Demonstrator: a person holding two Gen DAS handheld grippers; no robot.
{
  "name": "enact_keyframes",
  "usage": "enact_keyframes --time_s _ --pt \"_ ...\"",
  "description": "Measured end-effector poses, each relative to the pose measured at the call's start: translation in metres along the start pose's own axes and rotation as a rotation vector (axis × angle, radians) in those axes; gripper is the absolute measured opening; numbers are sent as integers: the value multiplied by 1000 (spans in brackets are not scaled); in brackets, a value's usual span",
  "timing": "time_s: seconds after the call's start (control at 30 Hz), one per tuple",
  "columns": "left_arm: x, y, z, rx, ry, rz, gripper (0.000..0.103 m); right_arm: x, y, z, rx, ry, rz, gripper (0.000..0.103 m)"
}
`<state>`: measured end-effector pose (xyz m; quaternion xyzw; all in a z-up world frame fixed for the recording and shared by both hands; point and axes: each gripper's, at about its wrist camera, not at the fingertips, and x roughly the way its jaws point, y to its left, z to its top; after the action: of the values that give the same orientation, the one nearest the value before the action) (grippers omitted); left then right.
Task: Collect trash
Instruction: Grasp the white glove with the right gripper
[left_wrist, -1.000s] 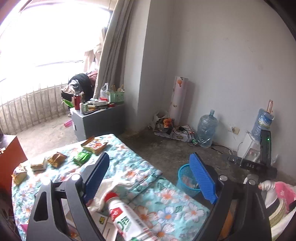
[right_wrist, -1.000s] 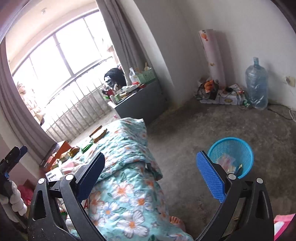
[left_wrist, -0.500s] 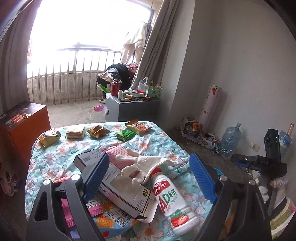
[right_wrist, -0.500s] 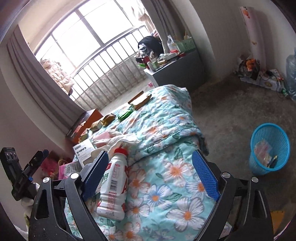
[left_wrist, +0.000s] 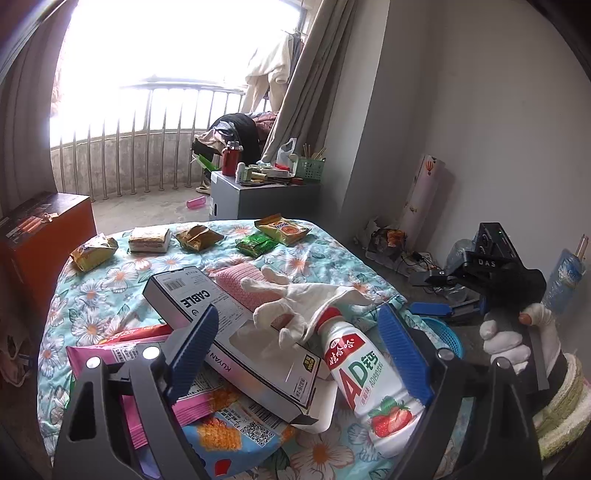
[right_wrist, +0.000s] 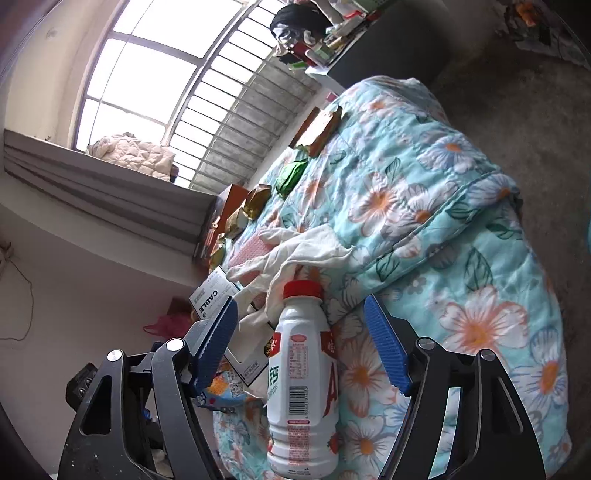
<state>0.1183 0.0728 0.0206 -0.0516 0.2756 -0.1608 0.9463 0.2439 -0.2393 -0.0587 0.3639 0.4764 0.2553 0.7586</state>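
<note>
Right wrist view, nearest: right gripper (right_wrist: 301, 341) straddling a white drink bottle (right_wrist: 303, 373) with a red cap, jaws just closing in, gaps visible either side, pads not yet pressing. Bottle lying on the flowered blanket (right_wrist: 424, 206), uncollected. Left wrist view: left gripper (left_wrist: 295, 350) wide apart, holding nothing, poised over a cable box (left_wrist: 229, 332) with pink snack wrappers (left_wrist: 122, 365) under it and a white glove (left_wrist: 299, 299) draped across it. Further back on the blanket, a row of small snack packets (left_wrist: 199, 238), all untouched. Off the blanket's right edge, partly hidden behind the left gripper's finger, a blue basket (left_wrist: 445, 334) on the floor, contents not visible here. Judging from this: collection barely begun or only partly done, bottle likely next, then box, wrappers and packets.
</note>
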Motion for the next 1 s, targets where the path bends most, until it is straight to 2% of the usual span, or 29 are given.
enact_keyframes --time_s 0.17,0.37,0.57,0.67,0.73,0.8,0.87,1.0 --pt "2 -2 -9 12 6 -28 84 42 -7 14 102 76 39 63" --pt "0 -5 -20 51 32 -32 77 77 -15 26 203 121 54 60" --pt "-11 -4 -31 57 56 -47 68 92 -18 38 259 108 43 45" --pt "-15 -2 -35 56 67 -40 61 94 -19 43 273 95 47 34" --pt "-18 0 -35 55 67 -33 57 93 -20 44 278 86 52 18" --pt "-19 2 -31 47 59 -28 55 90 -25 45 291 79 67 10" --pt "-18 6 -24 35 52 -18 53 82 -34 44 301 63 82 7" --pt "-3 17 7 8 75 54 48 69 -42 46 307 26 115 6"
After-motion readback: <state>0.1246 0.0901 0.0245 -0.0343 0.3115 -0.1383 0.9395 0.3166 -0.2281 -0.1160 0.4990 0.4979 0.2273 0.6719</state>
